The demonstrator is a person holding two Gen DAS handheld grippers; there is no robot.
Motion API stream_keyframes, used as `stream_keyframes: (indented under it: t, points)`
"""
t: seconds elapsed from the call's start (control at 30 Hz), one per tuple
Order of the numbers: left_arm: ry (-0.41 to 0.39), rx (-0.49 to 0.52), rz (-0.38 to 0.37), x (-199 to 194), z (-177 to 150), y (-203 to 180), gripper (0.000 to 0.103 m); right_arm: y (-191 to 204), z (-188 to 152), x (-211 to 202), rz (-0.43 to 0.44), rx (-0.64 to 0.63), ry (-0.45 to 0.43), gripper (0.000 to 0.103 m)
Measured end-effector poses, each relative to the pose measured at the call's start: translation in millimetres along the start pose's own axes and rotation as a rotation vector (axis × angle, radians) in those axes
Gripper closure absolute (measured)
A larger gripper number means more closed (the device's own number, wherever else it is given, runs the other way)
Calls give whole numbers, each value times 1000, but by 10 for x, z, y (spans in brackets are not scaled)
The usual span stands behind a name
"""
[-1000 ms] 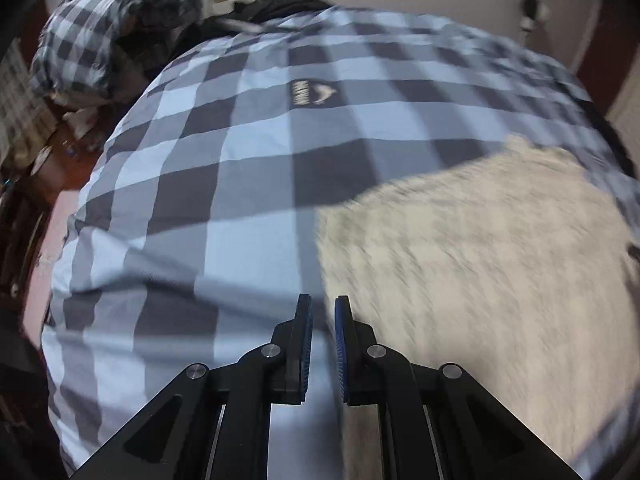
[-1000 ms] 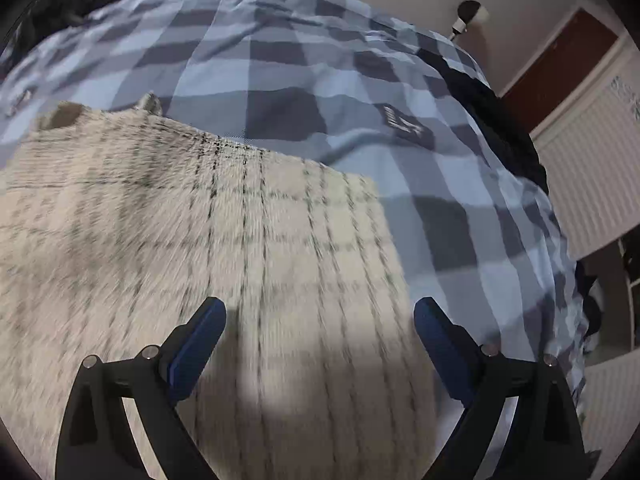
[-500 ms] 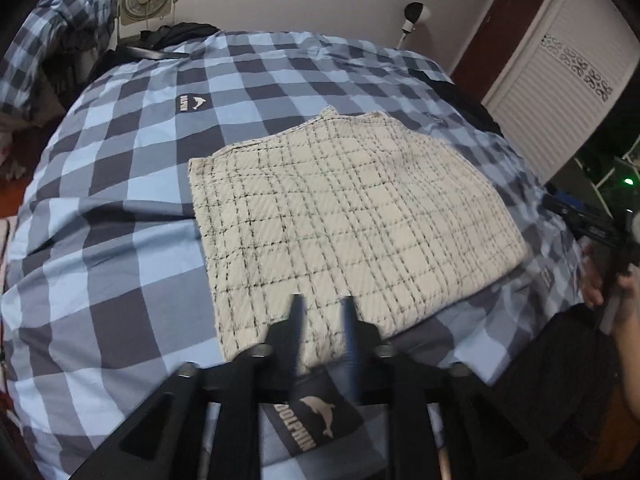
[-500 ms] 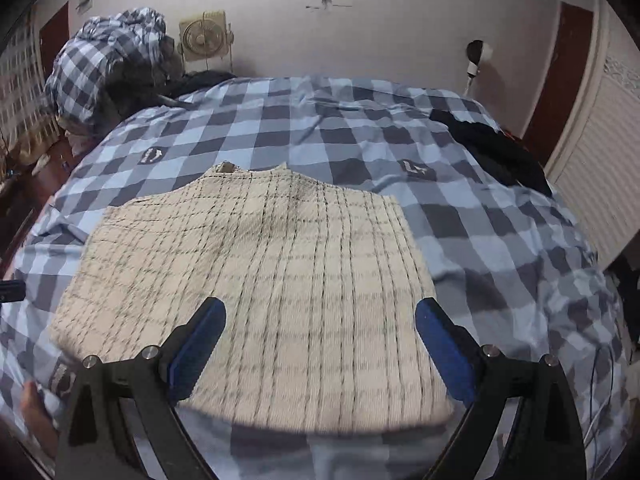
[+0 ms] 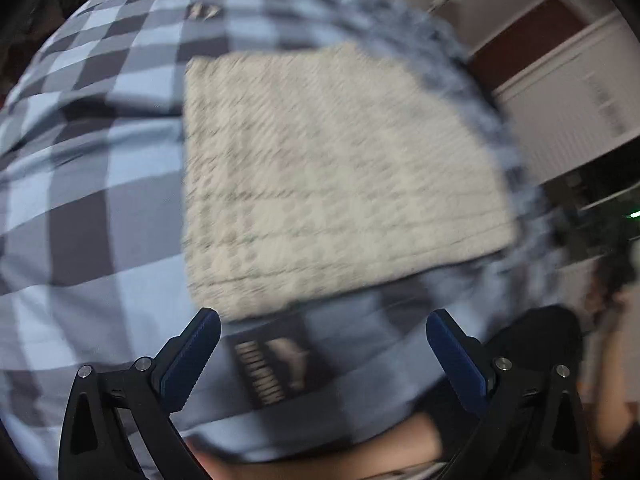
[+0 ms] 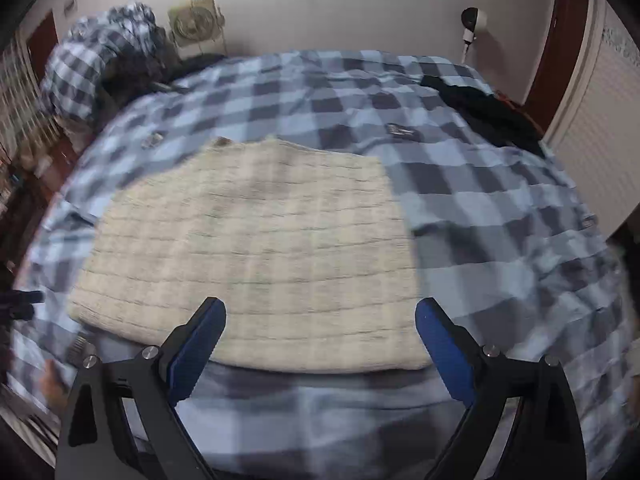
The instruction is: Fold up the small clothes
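Observation:
A cream knitted garment (image 5: pixel 328 176) with thin dark check lines lies folded flat in a rough rectangle on the blue checked bed cover (image 5: pixel 92 184). The same garment (image 6: pixel 260 252) fills the middle of the right wrist view. My left gripper (image 5: pixel 324 348) hovers just short of the garment's near edge, its jaws opening wide with only bed cover between them. My right gripper (image 6: pixel 320 336) is open above the garment's near edge, its blue pads (image 6: pixel 440 340) clear of the cloth. Both views are blurred by motion.
A dark garment (image 6: pixel 488 112) lies at the bed's far right corner. A bundle of checked bedding (image 6: pixel 96 64) and a fan (image 6: pixel 196 24) stand at the far left by the wall. A door (image 6: pixel 568 36) and white slatted panels are on the right. A person's arm (image 5: pixel 320 452) shows at the bottom.
My left gripper has gone from shut to wide open and pulled back off the garment toward its near edge. My right gripper rose and drew back, staying open, so the whole folded garment shows.

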State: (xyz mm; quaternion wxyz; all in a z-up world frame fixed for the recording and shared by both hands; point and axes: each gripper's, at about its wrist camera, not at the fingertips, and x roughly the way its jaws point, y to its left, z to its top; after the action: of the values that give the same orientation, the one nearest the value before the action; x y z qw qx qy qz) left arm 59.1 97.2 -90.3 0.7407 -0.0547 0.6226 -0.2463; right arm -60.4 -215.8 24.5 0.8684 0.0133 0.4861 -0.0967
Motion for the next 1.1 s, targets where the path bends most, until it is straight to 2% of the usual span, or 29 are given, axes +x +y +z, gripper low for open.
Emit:
stream_keyframes:
  t: [0.07,0.1,0.2,0.23,0.27,0.33,0.43,0.5,0.53,0.63,0.7,0.73,0.77,0.8,0.83,0.87,0.93,1.0,1.03,1.1]
  points:
    - [59,61,99,150,4,-121,0,-164,-6,93,-72,-52,31,9]
    - [62,88,164,176,2,-171,0,-257,-24,161,-93,-72,53,9]
    - [37,195,480,215,14,-262,0,-523,-123,465,-120,-113,156,9]
    - [39,243,528,252,14,-266,0,-611,-189,603,-136,-134,200,9]
    - [53,311,519,314,-4,-251,0,-654,-224,680,-143,-147,223,9]
    - [90,372,442,396,-37,-204,0,-740,-340,893,-142,-181,296,9]
    - [131,375,330,551,-94,-125,0,-751,-482,1159,-55,-201,400,9]
    - [190,356,263,699,-125,-78,0,-697,-520,1295,-23,-217,432,9]
    - [216,354,249,771,-138,-71,0,-651,-524,1382,-20,-228,441,9]
    - [258,394,283,957,-176,-80,1,-542,-504,1567,3,-251,467,9]
    - [238,434,293,996,-174,-108,4,-446,-491,1710,-8,-285,490,9]
    - [226,447,298,997,-159,-126,11,-388,-489,1763,-24,-314,497,9]
    - [207,462,297,984,-129,-166,27,-332,-480,1791,-38,-340,491,9]
    - [188,474,295,967,-103,-195,37,-292,-468,1803,-43,-355,480,9]
    - [174,485,300,955,-85,-210,57,-238,-450,1788,-46,-375,457,14]
    - [168,485,311,948,-62,-206,73,-191,-430,1760,-31,-389,438,33]
    - [154,448,290,889,-1,-160,82,-158,-404,1713,48,-364,446,61]
    - [115,407,222,710,49,-136,84,-148,-363,1651,46,-337,437,70]
    - [84,388,188,591,67,-137,85,-166,-328,1591,65,-312,430,80]
    - [26,344,133,354,89,-125,87,-220,-234,1429,111,-251,398,85]
